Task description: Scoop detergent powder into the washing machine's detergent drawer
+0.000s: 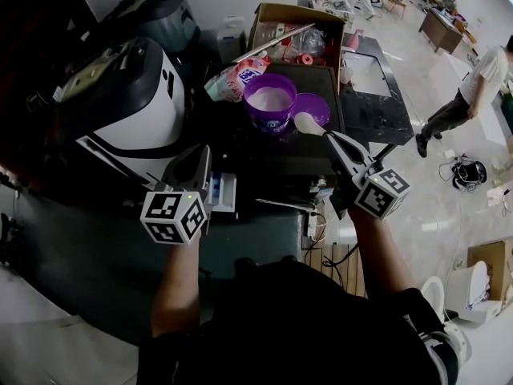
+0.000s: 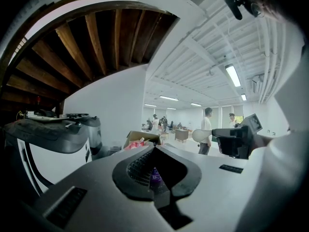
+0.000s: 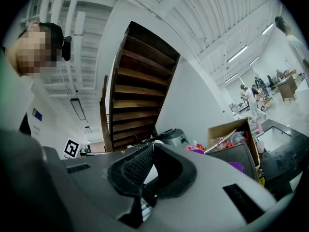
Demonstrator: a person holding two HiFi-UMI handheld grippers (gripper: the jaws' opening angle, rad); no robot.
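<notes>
A purple bucket (image 1: 269,101) of white detergent powder stands on a dark surface, with its purple lid (image 1: 313,107) lying to its right. My right gripper (image 1: 335,143) is shut on the handle of a white scoop (image 1: 307,123), whose bowl hovers just right of the bucket. In the left gripper view the scoop (image 2: 200,135) sticks out of the right gripper's dark body. The white washing machine (image 1: 132,107) is at the left, its detergent drawer (image 1: 225,192) pulled open. My left gripper (image 1: 191,176) hangs over the drawer with its jaws closed and nothing between them (image 2: 153,148).
Behind the bucket are a cardboard box (image 1: 293,29) of clutter and a pink-and-blue bag (image 1: 235,77). A grey appliance (image 1: 160,14) stands beyond the washer. A black table (image 1: 377,103) lies to the right, and a person (image 1: 473,87) stands past it. Cables and a power strip (image 1: 314,224) lie below.
</notes>
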